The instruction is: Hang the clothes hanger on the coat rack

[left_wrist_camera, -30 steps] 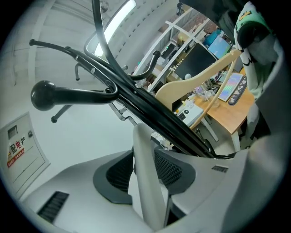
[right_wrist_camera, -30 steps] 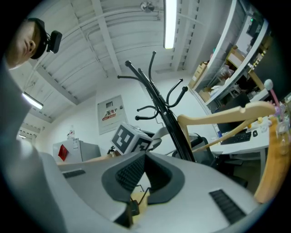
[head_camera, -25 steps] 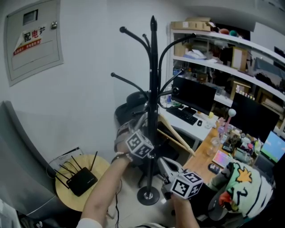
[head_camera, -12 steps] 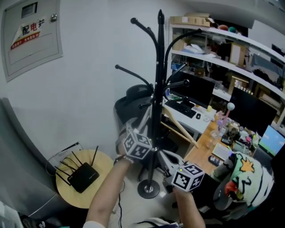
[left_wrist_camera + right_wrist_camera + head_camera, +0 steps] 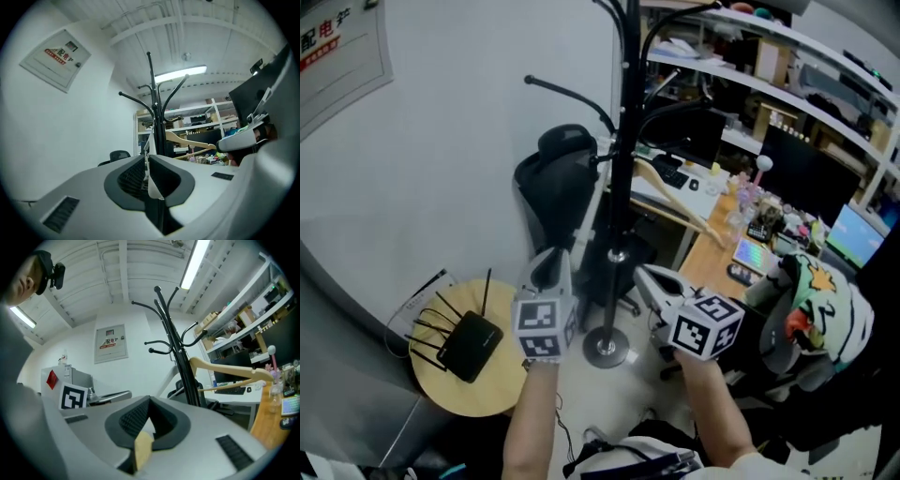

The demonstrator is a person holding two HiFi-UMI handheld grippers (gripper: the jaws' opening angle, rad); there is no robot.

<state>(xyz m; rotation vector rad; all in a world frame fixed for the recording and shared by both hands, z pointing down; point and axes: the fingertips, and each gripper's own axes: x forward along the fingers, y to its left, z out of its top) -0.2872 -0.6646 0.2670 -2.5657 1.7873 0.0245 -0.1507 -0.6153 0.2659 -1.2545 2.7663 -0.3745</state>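
The black coat rack (image 5: 623,141) stands in the middle of the head view, its round base (image 5: 607,348) on the floor. A wooden clothes hanger (image 5: 677,202) hangs from it on the right side, free of both grippers. My left gripper (image 5: 551,260) is left of the pole and clear of it. Its jaws have just been closing and now stand shut with nothing between them (image 5: 148,158). My right gripper (image 5: 643,276) is to the right of the base, also shut and empty (image 5: 148,405). Both gripper views show the rack (image 5: 157,126) (image 5: 180,359) and the hanger (image 5: 187,139) (image 5: 234,367) ahead.
A round wooden side table (image 5: 492,394) with a black router (image 5: 464,342) sits at lower left by the white wall. A black office chair (image 5: 555,178) stands behind the rack. A cluttered desk (image 5: 717,248), monitors and shelves fill the right side.
My left gripper has drawn back from the pole to the left, rolled, and its jaws have shut. The right gripper has shifted slightly. The head view now looks lower.
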